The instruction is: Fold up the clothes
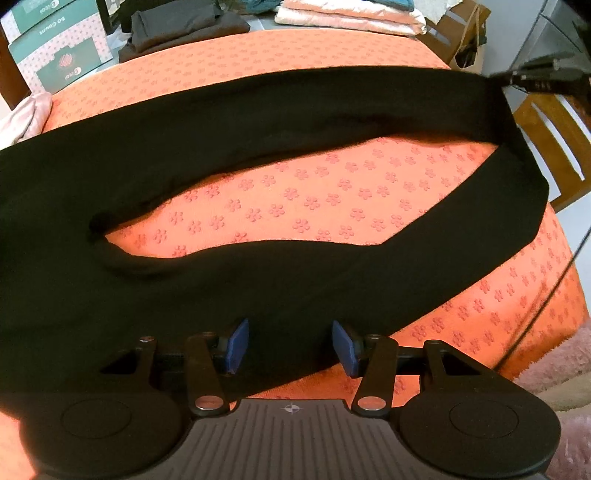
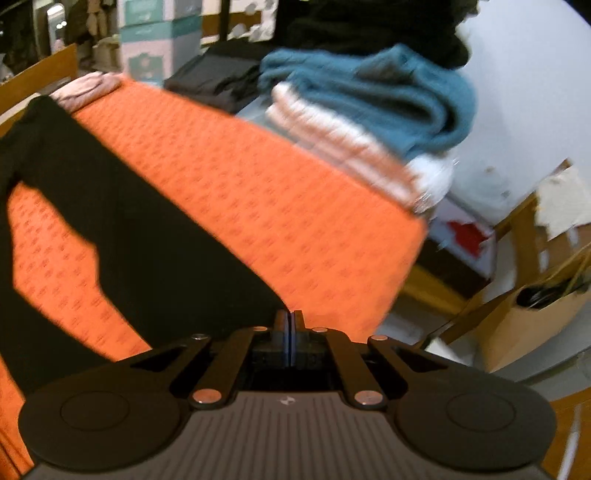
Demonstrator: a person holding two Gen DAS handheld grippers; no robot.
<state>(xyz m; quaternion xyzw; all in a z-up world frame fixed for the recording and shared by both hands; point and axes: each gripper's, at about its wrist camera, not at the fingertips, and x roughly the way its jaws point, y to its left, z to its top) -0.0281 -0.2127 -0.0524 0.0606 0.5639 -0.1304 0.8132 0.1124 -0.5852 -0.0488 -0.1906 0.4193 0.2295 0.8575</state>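
A pair of black trousers (image 1: 258, 140) lies spread on an orange flower-patterned mat (image 1: 295, 206), its two legs parted in a V. My left gripper (image 1: 290, 345) is open, its blue pads on either side of the near leg's edge, low over the cloth. My right gripper (image 2: 290, 325) is shut on the end of the far trouser leg (image 2: 155, 236); it also shows at the far right in the left wrist view (image 1: 517, 79), holding that leg's end near the mat's right edge.
Folded pink and teal clothes (image 2: 362, 110) are stacked at the mat's far side, beside a dark folded pile (image 1: 184, 29). Teal-and-pink boxes (image 1: 55, 48) stand far left. Wooden chairs (image 1: 554, 147) and a paper bag (image 2: 535, 317) stand off the right side.
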